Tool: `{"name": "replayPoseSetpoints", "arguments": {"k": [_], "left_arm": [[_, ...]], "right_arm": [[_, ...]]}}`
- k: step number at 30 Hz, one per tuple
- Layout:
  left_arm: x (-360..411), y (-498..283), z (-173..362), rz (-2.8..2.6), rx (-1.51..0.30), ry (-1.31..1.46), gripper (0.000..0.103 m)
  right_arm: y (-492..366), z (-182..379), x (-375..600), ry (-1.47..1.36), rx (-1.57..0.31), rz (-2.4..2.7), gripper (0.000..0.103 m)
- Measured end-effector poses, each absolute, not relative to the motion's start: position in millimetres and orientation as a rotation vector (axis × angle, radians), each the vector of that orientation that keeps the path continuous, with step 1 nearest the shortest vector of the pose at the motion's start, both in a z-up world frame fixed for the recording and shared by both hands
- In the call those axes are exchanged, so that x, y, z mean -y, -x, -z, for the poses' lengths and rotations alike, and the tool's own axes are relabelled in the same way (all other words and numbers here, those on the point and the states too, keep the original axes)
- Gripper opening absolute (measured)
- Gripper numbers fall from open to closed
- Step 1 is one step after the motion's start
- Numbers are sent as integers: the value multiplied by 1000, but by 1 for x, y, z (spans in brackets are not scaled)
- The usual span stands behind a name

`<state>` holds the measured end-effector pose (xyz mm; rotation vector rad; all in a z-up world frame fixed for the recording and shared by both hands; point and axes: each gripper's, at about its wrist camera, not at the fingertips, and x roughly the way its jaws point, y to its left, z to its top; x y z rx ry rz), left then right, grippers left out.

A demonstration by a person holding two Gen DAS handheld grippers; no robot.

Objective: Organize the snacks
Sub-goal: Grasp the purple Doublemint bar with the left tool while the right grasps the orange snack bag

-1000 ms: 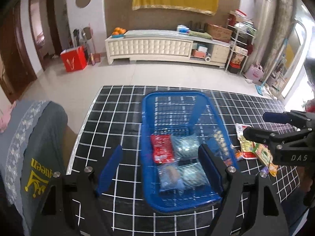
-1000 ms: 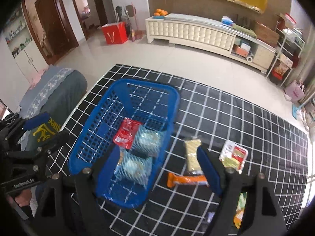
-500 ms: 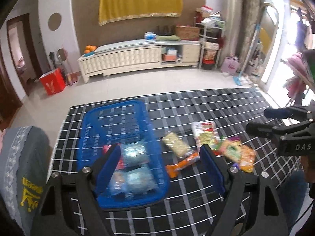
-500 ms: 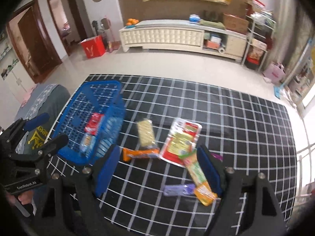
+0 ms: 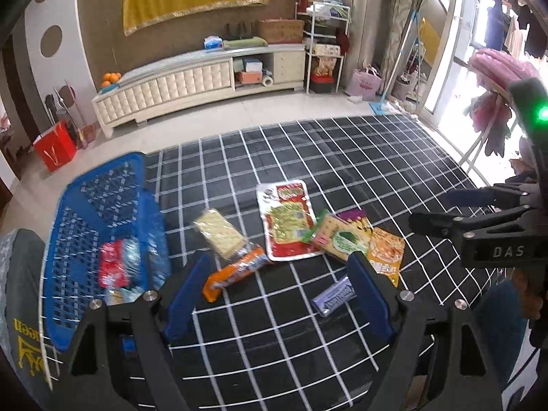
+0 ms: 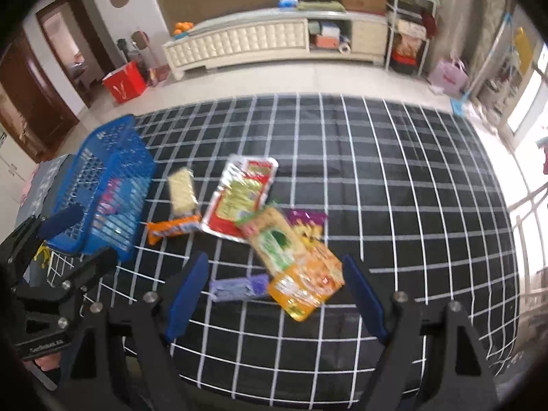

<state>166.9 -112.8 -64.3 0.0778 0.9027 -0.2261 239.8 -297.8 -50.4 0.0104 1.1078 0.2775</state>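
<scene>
Both empty, jaws wide: left hand-held gripper (image 5: 274,294) just below the orange bar (image 5: 234,272), right hand-held gripper (image 6: 272,294) framing the purple bar (image 6: 238,286). Snacks (image 5: 291,221) mid-frame on the surface (image 5: 376,157); basket (image 5: 102,212) at left.

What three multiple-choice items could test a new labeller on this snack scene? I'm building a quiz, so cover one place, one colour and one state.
1. Where is the basket relative to the loose snacks?
A. Left of them
B. Right of them
C. On top of them

2. What colour is the long wrapper lying nearest the basket?
A. Green
B. Orange
C. White

3. What is the left gripper doing?
A. Shut on a wrapper
B. Open and empty
C. Shut on the basket

Answers: 1 A, the basket sits at the cloth's left end in both views. 2 B, the bar between the basket and the red tray pack is orange. 3 B, its blue fingers stand wide apart with nothing between them.
</scene>
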Motion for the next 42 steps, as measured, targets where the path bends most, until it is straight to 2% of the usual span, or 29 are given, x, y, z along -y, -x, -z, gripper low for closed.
{"name": "replayPoseSetpoints", "arguments": {"k": [13,25,27,29,36,38,40,42], "left_arm": [[137,-196,144,245,-1051,-119,81],[128,-210,170,272,-1109,-82,81],[128,-206,170,279,-1108,-87,81],[128,-203,170,288,-1110,-95,81],[132,-190,168,325,-1110,-148,81],[134,-188,167,334,-1111,-163,81],[137,-185,167,343,-1109,-176,81],[140,-183,168,360,-1110,-184,81]], "right_arm": [[-273,159,336,-226,-1364,-142,84],[-287,184,322,-172,-1420,-87,83],[-283,184,320,-165,-1414,-103,79],[-280,184,317,-167,-1416,-123,70],[-254,174,313,-98,-1372,-160,48],[-243,170,312,-56,-1348,-179,34],[-235,169,312,-36,-1342,-192,29],[-227,172,316,-62,-1345,-206,29]]}}
